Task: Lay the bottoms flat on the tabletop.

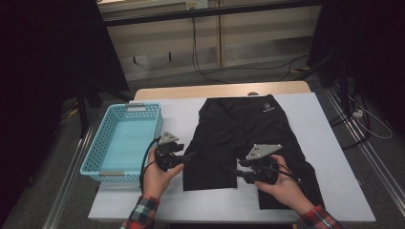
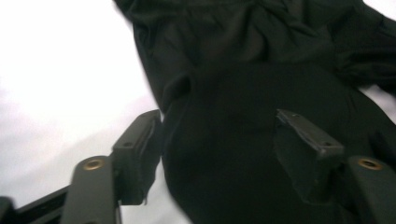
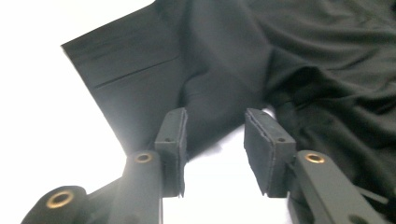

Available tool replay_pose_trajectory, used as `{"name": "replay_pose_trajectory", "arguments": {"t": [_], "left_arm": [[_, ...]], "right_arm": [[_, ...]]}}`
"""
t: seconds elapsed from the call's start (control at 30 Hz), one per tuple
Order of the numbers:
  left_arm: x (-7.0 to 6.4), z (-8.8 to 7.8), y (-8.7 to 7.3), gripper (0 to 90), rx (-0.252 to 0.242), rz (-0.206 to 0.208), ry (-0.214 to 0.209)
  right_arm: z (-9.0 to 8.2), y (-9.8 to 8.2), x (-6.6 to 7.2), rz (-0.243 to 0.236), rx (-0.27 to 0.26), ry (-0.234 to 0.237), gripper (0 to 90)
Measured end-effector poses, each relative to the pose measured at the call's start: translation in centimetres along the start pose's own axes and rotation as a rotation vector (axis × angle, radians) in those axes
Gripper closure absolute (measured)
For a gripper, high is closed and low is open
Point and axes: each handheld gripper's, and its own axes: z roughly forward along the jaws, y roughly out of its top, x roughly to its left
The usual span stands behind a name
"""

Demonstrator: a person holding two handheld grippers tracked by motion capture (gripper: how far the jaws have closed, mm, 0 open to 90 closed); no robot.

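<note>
- Left gripper (image 2: 217, 154): jaws apart, gripping nothing, cloth lying loose between them.
- Right gripper (image 3: 215, 154): jaws parted, empty.
- Black shorts (image 1: 248, 138) lie spread on the table (image 1: 329, 143), beside the blue basket (image 1: 122, 143).
- Step looks like folding; next, re-grip a leg hem.

Dim room, tabletop blown out white in claw views, slight blur.

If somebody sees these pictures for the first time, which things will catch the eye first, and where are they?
First comes the pair of black shorts, spread flat in the middle of the white table, with its waistband on the far side. Next is the light blue basket, which stands at the left edge of the table. Near the person, the left gripper and the right gripper, both with jaws apart, are at the leg ends of the shorts.
</note>
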Motion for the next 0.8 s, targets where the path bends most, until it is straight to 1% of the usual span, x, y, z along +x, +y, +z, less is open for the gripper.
{"name": "replay_pose_trajectory", "arguments": {"t": [0.03, 0.1, 0.17, 0.23, 0.27, 0.33, 0.37, 0.43, 0.5, 0.53, 0.57, 0.63, 0.7, 0.73, 0.77, 0.8], "left_arm": [[0.0, -0.2, -0.2, 31.2, 0.001, 0.0, 0.0], [0.0, -0.3, -0.6, 29.6, 0.014, -0.003, -0.001], [-0.1, -0.4, -0.9, 28.3, 0.02, -0.007, -0.002], [-0.4, -0.4, -1.1, 27.7, 0.028, 0.007, -0.006], [-0.5, -0.4, -1.2, 27.8, 0.033, 0.011, -0.01], [-0.8, -0.3, -1.4, 27.3, 0.043, 0.032, -0.008], [-0.9, -0.2, -1.6, 26.8, 0.055, 0.048, -0.004], [-0.8, -0.2, -1.7, 26.6, 0.063, 0.073, 0.002], [-0.7, -0.3, -1.8, 26.1, 0.059, 0.065, 0.016], [-0.7, -0.4, -1.9, 26.1, 0.068, 0.063, 0.018], [-0.7, -0.3, -1.9, 27.5, 0.084, 0.064, 0.034], [-0.9, -0.2, -2.1, 29.3, 0.107, 0.087, 0.038], [-1.0, -0.1, -2.2, 33.4, 0.116, 0.087, 0.035], [-1.0, -0.1, -2.2, 34.3, 0.125, 0.096, 0.044], [-0.9, -0.2, -2.2, 35.2, 0.125, 0.097, 0.043], [-0.8, -0.2, -2.3, 36.1, 0.123, 0.083, 0.041]], "right_arm": [[0.1, -0.1, 0.2, -0.006, 0.003, 0.007, 60.2], [0.6, -0.2, 0.5, -0.015, 0.026, 0.008, 60.7], [1.0, -0.2, 0.4, -0.017, 0.035, 0.006, 60.5], [1.5, -0.2, 0.4, -0.011, 0.047, 0.003, 60.3], [1.8, -0.3, 0.4, -0.014, 0.058, 0.009, 60.5], [2.2, -0.3, 0.5, -0.028, 0.083, 0.015, 60.5], [2.4, -0.4, 0.6, -0.033, 0.091, 0.015, 60.5], [2.4, -0.4, 0.6, -0.037, 0.088, 0.016, 64.7], [2.4, -0.4, 0.6, -0.034, 0.085, 0.022, 71.3], [2.4, -0.4, 0.6, -0.032, 0.086, 0.029, 74.6], [2.4, -0.4, 0.7, -0.032, 0.088, 0.035, 78.3], [2.4, -0.5, 0.8, -0.037, 0.087, 0.041, 80.8], [2.3, -0.5, 0.8, -0.026, 0.082, 0.045, 82.9], [2.3, -0.6, 0.8, -0.024, 0.081, 0.047, 84.2], [2.3, -0.6, 0.8, -0.023, 0.079, 0.051, 86.0], [2.2, -0.7, 0.8, -0.023, 0.079, 0.055, 87.5]]}}
